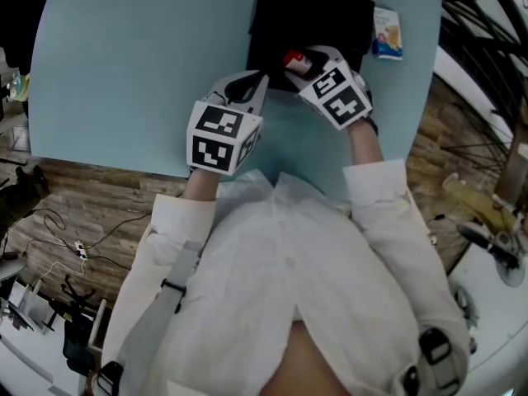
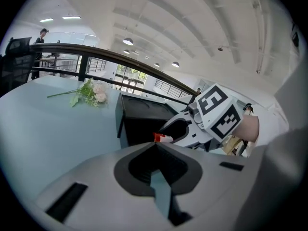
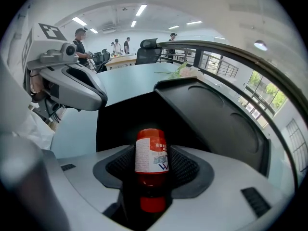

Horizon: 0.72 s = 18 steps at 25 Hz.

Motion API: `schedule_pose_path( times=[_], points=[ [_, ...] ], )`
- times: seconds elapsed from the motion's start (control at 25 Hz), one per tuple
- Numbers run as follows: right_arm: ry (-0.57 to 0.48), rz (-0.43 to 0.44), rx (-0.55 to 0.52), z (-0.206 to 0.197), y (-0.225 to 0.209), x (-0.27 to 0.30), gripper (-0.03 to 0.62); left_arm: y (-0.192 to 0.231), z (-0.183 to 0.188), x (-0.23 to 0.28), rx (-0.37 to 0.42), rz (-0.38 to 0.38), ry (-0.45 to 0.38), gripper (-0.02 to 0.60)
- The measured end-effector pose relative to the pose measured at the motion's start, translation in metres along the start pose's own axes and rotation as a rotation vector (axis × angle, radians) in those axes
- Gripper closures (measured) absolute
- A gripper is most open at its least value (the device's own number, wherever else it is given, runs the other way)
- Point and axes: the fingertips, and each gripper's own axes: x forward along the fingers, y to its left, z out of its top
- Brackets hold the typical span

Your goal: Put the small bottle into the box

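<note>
Right now your right tongs (image 1: pixel 304 64) clamp the small bottle (image 3: pixel 151 155) above the box's (image 1: pixel 330 11) near rim, by the surface's (image 1: pixel 124 73) far edge. Your left tongs (image 1: pixel 247 85) are closed and empty. Release early and it may hit the rim and roll away.

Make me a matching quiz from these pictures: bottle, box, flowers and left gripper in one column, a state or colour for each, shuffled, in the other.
1 bottle
2 box
3 flowers
4 left gripper

A shut, holding nothing
B lying on the table
C held in the right gripper
D black, open

Pairs: 1-C, 2-D, 3-B, 4-A
</note>
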Motion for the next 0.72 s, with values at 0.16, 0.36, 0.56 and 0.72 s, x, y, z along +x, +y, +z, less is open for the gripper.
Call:
schedule_pose_path(
  times=[0.16,0.36,0.56,0.72],
  points=[
    [-0.014,-0.014,0.024,0.002,0.002,-0.008,0.384,-0.006,0.006,-0.002,0.031,-0.018,-0.006,0.578],
    [-0.048,-0.035,0.082,0.002,0.003,-0.018,0.384,-0.017,0.005,0.000,0.066,-0.045,0.019,0.578],
    [-0.070,-0.070,0.104,0.004,0.002,-0.032,0.385,-0.027,0.005,-0.001,0.092,-0.068,0.029,0.578],
    [-0.113,-0.096,0.139,0.010,0.001,-0.046,0.385,-0.036,0.006,-0.002,0.112,-0.089,0.032,0.578]
  ],
)
